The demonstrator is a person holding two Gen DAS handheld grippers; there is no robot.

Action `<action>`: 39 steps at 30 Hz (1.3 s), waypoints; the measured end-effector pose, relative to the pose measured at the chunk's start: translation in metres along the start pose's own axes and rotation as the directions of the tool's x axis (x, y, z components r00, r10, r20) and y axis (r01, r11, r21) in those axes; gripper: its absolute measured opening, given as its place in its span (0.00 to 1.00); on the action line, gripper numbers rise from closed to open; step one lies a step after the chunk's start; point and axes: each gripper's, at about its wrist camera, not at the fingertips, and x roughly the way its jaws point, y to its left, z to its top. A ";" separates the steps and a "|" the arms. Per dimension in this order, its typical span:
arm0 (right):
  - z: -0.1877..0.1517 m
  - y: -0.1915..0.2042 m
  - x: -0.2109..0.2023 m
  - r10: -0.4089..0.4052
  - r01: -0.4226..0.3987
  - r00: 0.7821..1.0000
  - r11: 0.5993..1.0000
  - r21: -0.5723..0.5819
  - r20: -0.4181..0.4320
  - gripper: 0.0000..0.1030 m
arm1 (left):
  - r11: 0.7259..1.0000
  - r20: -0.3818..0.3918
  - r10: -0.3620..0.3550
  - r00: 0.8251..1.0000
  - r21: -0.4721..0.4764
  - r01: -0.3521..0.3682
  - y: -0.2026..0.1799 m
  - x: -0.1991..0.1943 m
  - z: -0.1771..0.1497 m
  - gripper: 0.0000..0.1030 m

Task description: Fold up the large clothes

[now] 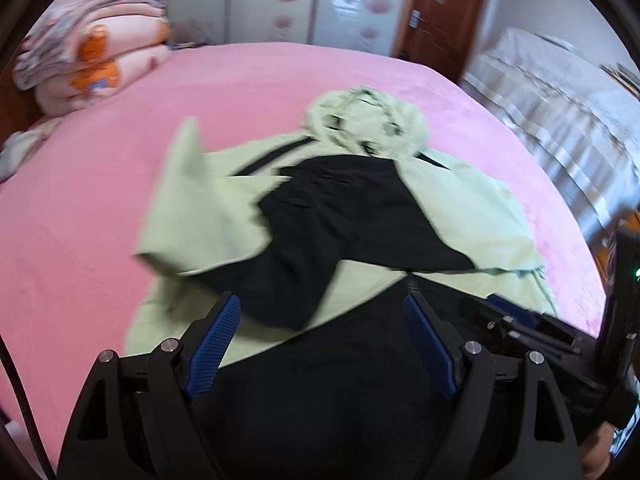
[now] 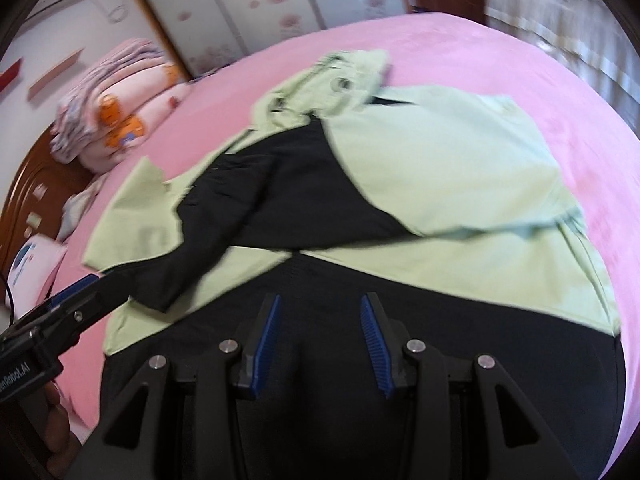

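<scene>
A: While the jacket (image 1: 460,200) lies spread on the pink bed (image 1: 80,220), which way does it point?

B: Its pale green hood (image 1: 368,120) lies at the far end, toward the wardrobe doors (image 1: 248,0), and its black hem sits at the near edge under both sets of tongs. So the long axis runs near to far, roughly down the middle of the bed and a little to the right in the left wrist view.

A: And the sleeves?

B: Both are folded in over the chest. The black sleeve (image 1: 296,256) slants from the collar down to the near left, its cuff lying on green cloth. A green sleeve comes across from the right, and the two cross near the waist.

A: How do the left tongs stand?

B: The left gripper (image 1: 320,312) has its blue pads (image 1: 216,344) set wide apart. Nothing is pinched between them; they hang over the black hem and the sleeve's cuff, and I cannot tell whether the tips touch the cloth.

A: The right ones?

B: The right gripper (image 2: 320,316) stands at a middling gap, narrower than the left, with only the black lower panel seen between its pads (image 2: 264,344). They grip nothing. It sits just beside the left gripper, over the near hem.

A: Anything else on the bed?

B: A stack of folded quilts (image 1: 96,52) at the far left corner, well apart from the jacket.
</scene>
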 end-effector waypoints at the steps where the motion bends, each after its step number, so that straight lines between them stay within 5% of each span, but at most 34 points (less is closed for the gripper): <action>1: 0.002 0.008 0.000 0.010 -0.010 1.000 1.000 -0.021 0.003 0.48 | 1.000 0.002 0.019 1.000 -0.011 -0.019 0.007 -0.003 -0.001 0.80; 3: 0.008 0.025 0.000 0.028 -0.027 0.999 0.998 -0.064 0.017 0.57 | 0.997 0.003 0.061 0.998 -0.046 -0.061 0.025 -0.007 -0.003 0.80; 11: 0.034 0.091 0.031 0.046 -0.046 0.999 0.973 -0.225 -0.002 0.65 | 0.969 -0.058 0.162 0.985 -0.179 -0.170 0.086 0.008 -0.012 0.81; 17: 0.044 0.132 0.090 -0.019 -0.004 0.998 0.938 -0.346 -0.064 0.65 | 0.963 -0.106 0.159 0.982 -0.204 -0.178 0.103 0.021 -0.022 0.81; 22: 0.052 0.151 0.140 -0.164 0.122 0.984 0.900 -0.418 -0.068 0.65 | 0.961 -0.117 0.167 0.979 -0.205 -0.188 0.108 0.027 -0.025 0.81; 23: 0.053 0.151 0.147 -0.171 0.124 0.982 0.897 -0.423 -0.076 0.64 | 0.960 -0.117 0.167 0.979 -0.207 -0.188 0.109 0.027 -0.025 0.81; 25: 0.055 0.153 0.152 -0.154 0.104 0.984 0.899 -0.426 -0.085 0.45 | 0.959 -0.116 0.169 0.979 -0.209 -0.190 0.110 0.027 -0.024 0.81; 26: 0.058 0.157 0.149 -0.146 0.093 0.985 0.892 -0.443 -0.087 0.18 | 0.959 -0.115 0.171 0.978 -0.208 -0.192 0.110 0.027 -0.025 0.81; 27: 0.063 0.160 0.144 -0.155 0.105 0.985 0.882 -0.459 -0.073 0.05 | 0.959 -0.116 0.173 0.978 -0.206 -0.194 0.110 0.028 -0.025 0.81; 31: 0.097 0.154 0.097 -0.054 0.058 0.998 0.905 -0.421 0.023 0.05 | 0.961 -0.115 0.170 0.979 -0.202 -0.190 0.105 0.031 -0.023 0.80; 35: 0.130 0.101 0.025 0.012 0.046 0.980 0.956 -0.288 0.198 0.07 | 0.966 -0.099 0.166 0.981 -0.184 -0.182 0.094 0.030 -0.022 0.81; 38: 0.128 0.049 0.004 -0.079 0.128 0.968 0.972 -0.197 0.239 0.14 | 0.970 -0.108 0.162 0.981 -0.165 -0.178 0.089 0.035 -0.024 0.81; 39: 0.121 0.030 0.007 -0.118 0.157 0.970 0.972 -0.174 0.213 0.26 | 0.971 -0.114 0.159 0.981 -0.161 -0.176 0.088 0.036 -0.024 0.81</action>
